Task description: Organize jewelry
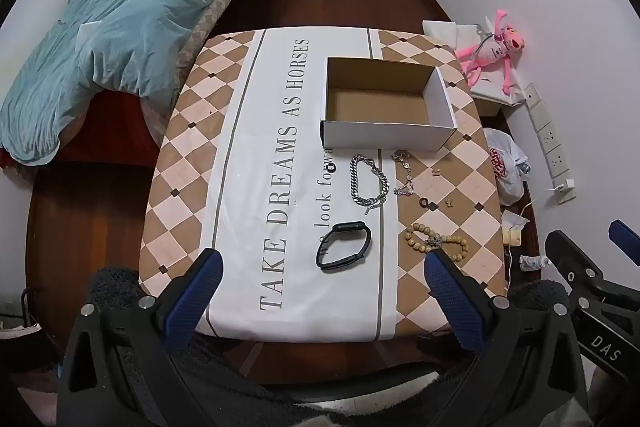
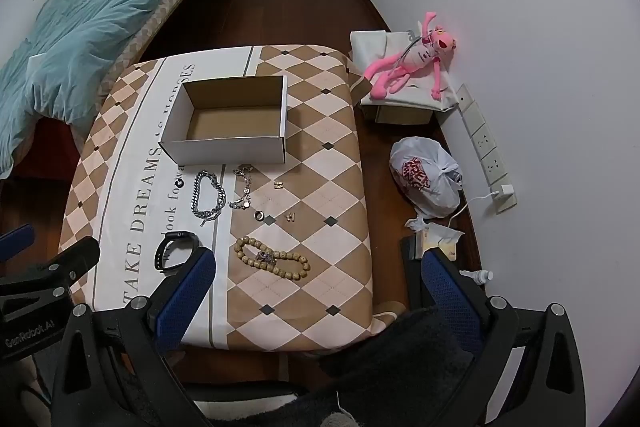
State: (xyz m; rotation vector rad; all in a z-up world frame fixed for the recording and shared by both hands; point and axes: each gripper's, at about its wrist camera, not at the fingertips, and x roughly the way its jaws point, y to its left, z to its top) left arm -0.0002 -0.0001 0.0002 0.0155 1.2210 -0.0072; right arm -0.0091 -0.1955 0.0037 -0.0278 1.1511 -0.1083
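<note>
An empty cardboard box (image 1: 440, 95) (image 2: 224, 151) stands at the far part of the table (image 1: 256, 163) (image 2: 320, 267). In front of it lie a silver chain bracelet (image 1: 366, 183) (image 2: 208, 197), a thin silver bracelet (image 1: 406, 173) (image 2: 243, 189), a black ring (image 1: 423, 203) (image 2: 259, 215), small gold earrings (image 2: 279, 185) (image 2: 289, 216), a wooden bead bracelet (image 1: 438, 242) (image 2: 274, 258) and a black smart band (image 1: 344, 245) (image 2: 176, 249). My left gripper (image 1: 322, 291) and right gripper (image 2: 316, 291) are open and empty, above the table's near edge.
A bed with a teal quilt (image 1: 120, 27) is to the left. A pink plush toy (image 2: 408, 71) lies on a box by the right wall. A white plastic bag (image 2: 426, 179), a power strip (image 2: 484, 143) and litter lie on the floor at right.
</note>
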